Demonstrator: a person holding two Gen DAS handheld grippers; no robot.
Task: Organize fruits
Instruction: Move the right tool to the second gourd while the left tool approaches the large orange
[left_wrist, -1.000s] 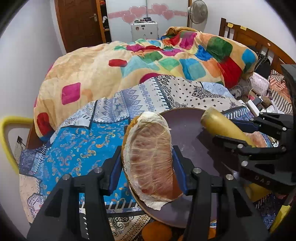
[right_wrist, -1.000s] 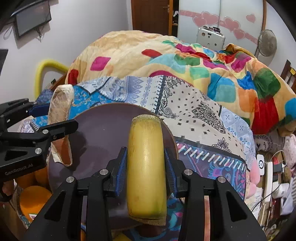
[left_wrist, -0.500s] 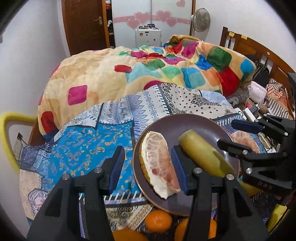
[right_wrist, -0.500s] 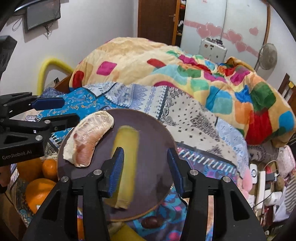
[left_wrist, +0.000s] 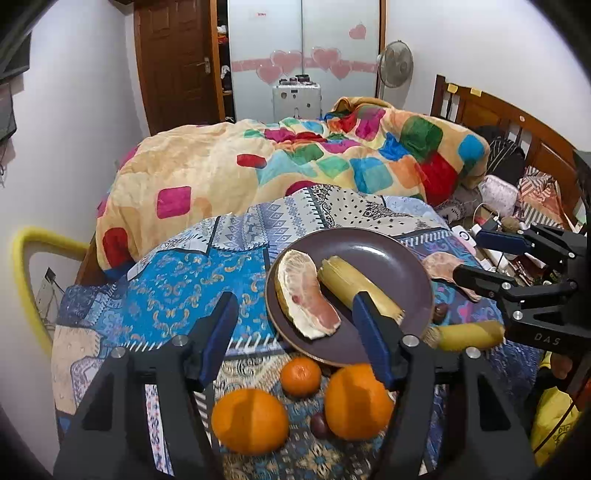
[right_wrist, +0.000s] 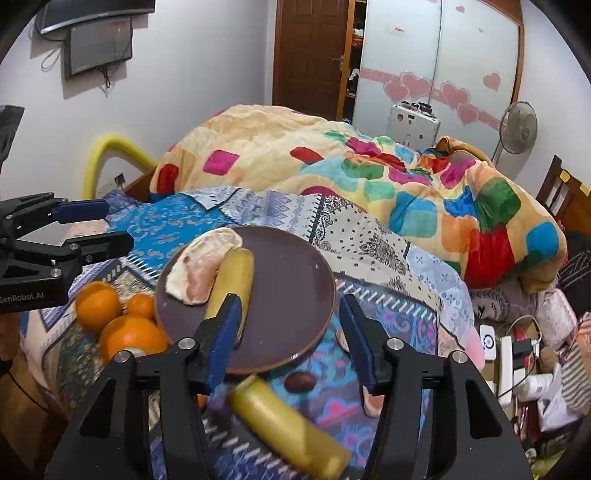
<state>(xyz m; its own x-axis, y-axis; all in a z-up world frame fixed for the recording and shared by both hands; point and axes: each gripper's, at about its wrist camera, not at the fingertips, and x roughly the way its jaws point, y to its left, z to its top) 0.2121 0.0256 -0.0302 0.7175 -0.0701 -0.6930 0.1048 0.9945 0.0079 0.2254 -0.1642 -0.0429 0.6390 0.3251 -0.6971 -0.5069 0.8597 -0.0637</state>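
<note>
A dark brown plate (left_wrist: 391, 258) (right_wrist: 295, 280) lies on the patterned bedspread. On it lie a peeled pomelo wedge (left_wrist: 304, 295) (right_wrist: 201, 267) and a yellow banana piece (left_wrist: 356, 286) (right_wrist: 232, 284), side by side. Three oranges (left_wrist: 249, 421) (right_wrist: 98, 302) lie near the plate's front edge. A second banana piece (left_wrist: 467, 336) (right_wrist: 288, 428) lies off the plate on the right. My left gripper (left_wrist: 295, 336) is open and empty, pulled back above the oranges. My right gripper (right_wrist: 291, 339) is open and empty, above the plate's near rim.
A pomelo piece (left_wrist: 441, 267) and a small dark fruit (right_wrist: 299, 382) lie right of the plate. A colourful quilt (left_wrist: 295, 166) is heaped behind. Chargers and clutter (right_wrist: 517, 354) sit at the right by the wooden headboard (left_wrist: 517, 122). A yellow rail (left_wrist: 29, 266) stands left.
Both grippers opened and let go: the pomelo wedge and the banana piece now lie on the plate. Both grippers have pulled back and up, so more of the bed shows.
</note>
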